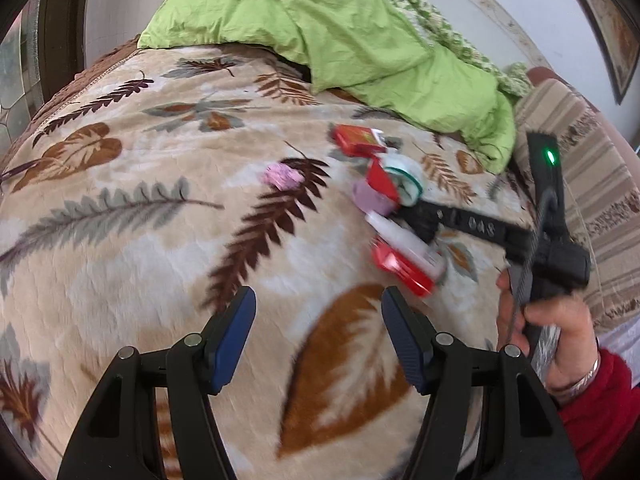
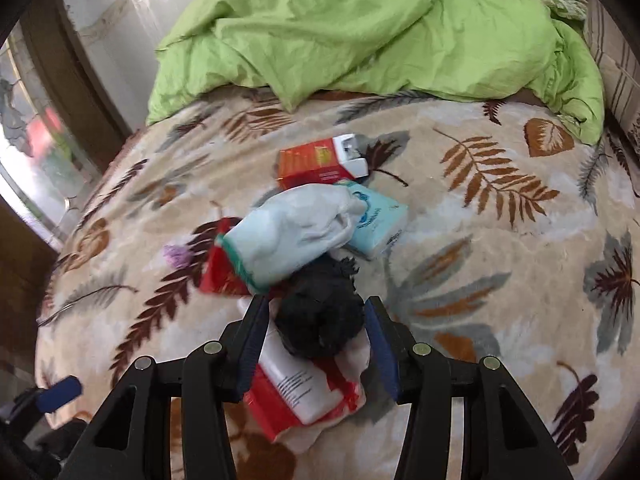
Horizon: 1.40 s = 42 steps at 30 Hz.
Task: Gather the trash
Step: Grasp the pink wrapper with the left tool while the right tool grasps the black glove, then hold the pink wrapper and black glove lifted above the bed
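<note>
A bed covered by a beige blanket (image 1: 160,240) printed with brown and grey leaves fills both views, with a crumpled green sheet (image 2: 360,40) bunched along its far edge. Near the middle of the blanket lies the trash, gathered in one loose heap: an orange-red carton (image 2: 316,164) with a white open end at the far side, a pale blue tissue pack (image 2: 380,224) beside it, a whitish cloth pouch with a green hem (image 2: 288,240) draped over a red wrapper (image 2: 218,276), a white bottle (image 2: 296,384) lying on a red-and-white packet (image 2: 272,412), and a small pink wad (image 1: 283,178) lying apart to the left of the heap. The right gripper (image 2: 318,342) tilts downward over the near end of the heap, its jaws spread on either side of a black crumpled lump (image 2: 320,320) (whether the pads press on it cannot be told). In the left wrist view the right hand (image 1: 556,340), in a red sleeve with a bangle at the wrist, grasps that tool's handle at the right edge. The left gripper (image 1: 318,334) angles down over bare blanket just short of the heap, jaws spread, nothing between them.
</note>
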Tool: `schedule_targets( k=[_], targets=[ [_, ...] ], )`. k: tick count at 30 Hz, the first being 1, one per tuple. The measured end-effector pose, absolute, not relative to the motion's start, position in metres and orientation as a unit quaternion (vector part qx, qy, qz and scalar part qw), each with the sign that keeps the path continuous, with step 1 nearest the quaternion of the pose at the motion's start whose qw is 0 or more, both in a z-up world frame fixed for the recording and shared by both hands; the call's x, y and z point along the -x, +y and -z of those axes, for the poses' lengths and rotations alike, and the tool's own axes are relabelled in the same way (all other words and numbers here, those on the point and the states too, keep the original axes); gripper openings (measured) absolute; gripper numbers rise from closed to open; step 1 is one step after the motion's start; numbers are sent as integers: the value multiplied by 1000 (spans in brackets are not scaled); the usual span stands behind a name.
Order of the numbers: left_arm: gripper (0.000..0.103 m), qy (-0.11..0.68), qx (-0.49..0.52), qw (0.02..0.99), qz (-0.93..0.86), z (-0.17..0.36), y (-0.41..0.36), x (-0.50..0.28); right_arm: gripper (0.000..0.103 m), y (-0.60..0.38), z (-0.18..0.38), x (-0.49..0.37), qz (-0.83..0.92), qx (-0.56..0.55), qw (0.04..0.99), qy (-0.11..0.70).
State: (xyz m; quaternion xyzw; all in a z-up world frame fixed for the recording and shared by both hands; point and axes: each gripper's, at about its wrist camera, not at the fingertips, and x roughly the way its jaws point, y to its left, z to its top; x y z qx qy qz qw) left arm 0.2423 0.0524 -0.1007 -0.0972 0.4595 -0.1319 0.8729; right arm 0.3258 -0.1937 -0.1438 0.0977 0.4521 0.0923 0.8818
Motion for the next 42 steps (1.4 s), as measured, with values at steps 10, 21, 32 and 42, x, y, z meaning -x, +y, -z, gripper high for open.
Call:
schedule_targets(
  k=[10, 21, 32, 42],
  targets=[
    [64, 459, 82, 881, 84, 118, 46, -330, 38, -217, 131, -289, -100, -136, 899, 404],
    [41, 480, 61, 874, 46, 162, 34, -388, 38, -253, 116, -215, -114, -192, 902, 370],
    [38, 451, 32, 888, 87, 141, 16, -301, 38, -243, 128, -178, -108, -174, 906, 370],
    [38, 416, -11, 901, 122, 128, -12, -179, 38, -234, 136, -144, -99, -158, 910, 371]
  ],
)
